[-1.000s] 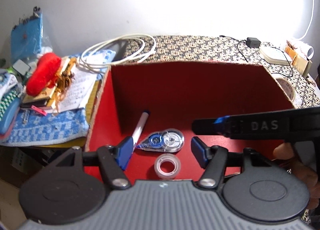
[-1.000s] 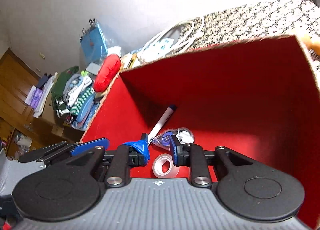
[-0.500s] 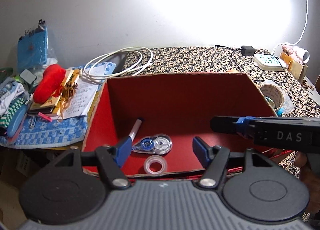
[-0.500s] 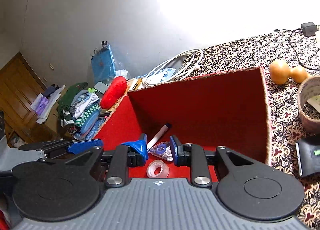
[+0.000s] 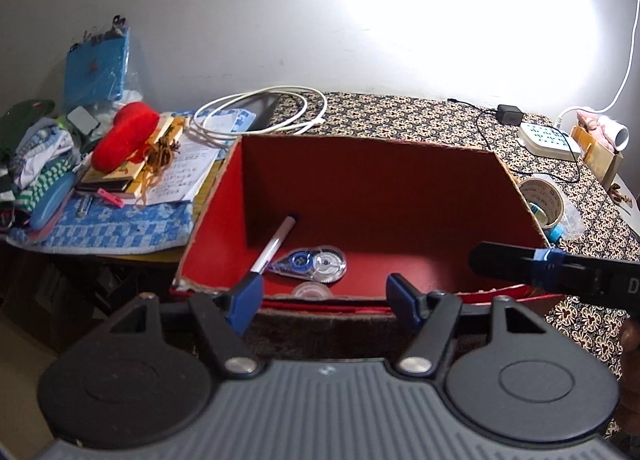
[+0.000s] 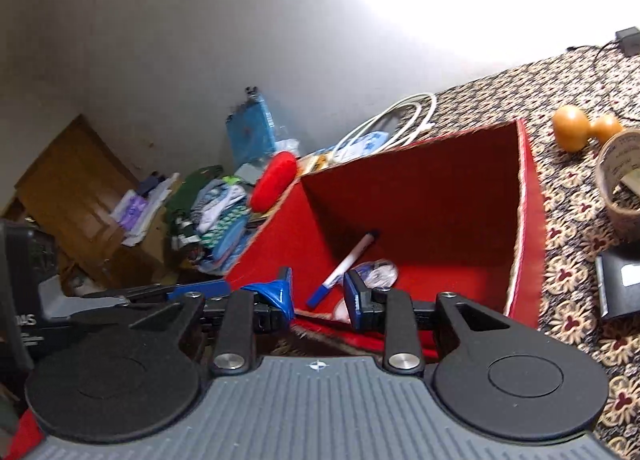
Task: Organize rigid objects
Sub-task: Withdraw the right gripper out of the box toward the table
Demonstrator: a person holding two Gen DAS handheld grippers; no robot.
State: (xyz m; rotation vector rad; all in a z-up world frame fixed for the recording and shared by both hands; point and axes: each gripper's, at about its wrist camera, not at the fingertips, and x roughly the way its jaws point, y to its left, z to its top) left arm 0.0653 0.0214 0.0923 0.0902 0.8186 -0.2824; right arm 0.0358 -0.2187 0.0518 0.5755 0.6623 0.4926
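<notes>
A: What is the biggest thing in front of you?

B: The table (image 5: 400,120) with the flowery cloth. On it, in the middle of the left view, stands the red box (image 5: 360,180). It is open on top.

A: What is in the box?

B: Three things lie on its floor, low and left of the middle. The marker (image 5: 274,244) leans toward the back corner. The correction tape (image 5: 316,262) lies just beside it. The small clear tape roll (image 5: 311,291) sits in front, half hidden by the near wall.

A: And your two hand-held grippers?

B: Your left hand-held gripper (image 5: 324,294) is at the bottom of its view, jaws wide, with nothing between them. Your right hand-held gripper (image 6: 318,290) has just been opening its jaws. The gap is narrow and nothing is held in it. Both sit at the near edge of the box, not down inside.

A: So what step are you on?

B: I think one thing has just been put away and your hands are free.

A: What comes next?

B: Maybe another loose thing. At the right edge of the right view I see the big tape roll (image 6: 618,176) and a wooden stamp (image 6: 576,132). You would turn right, open wider for the roll, and carry it over the box wall.
</notes>
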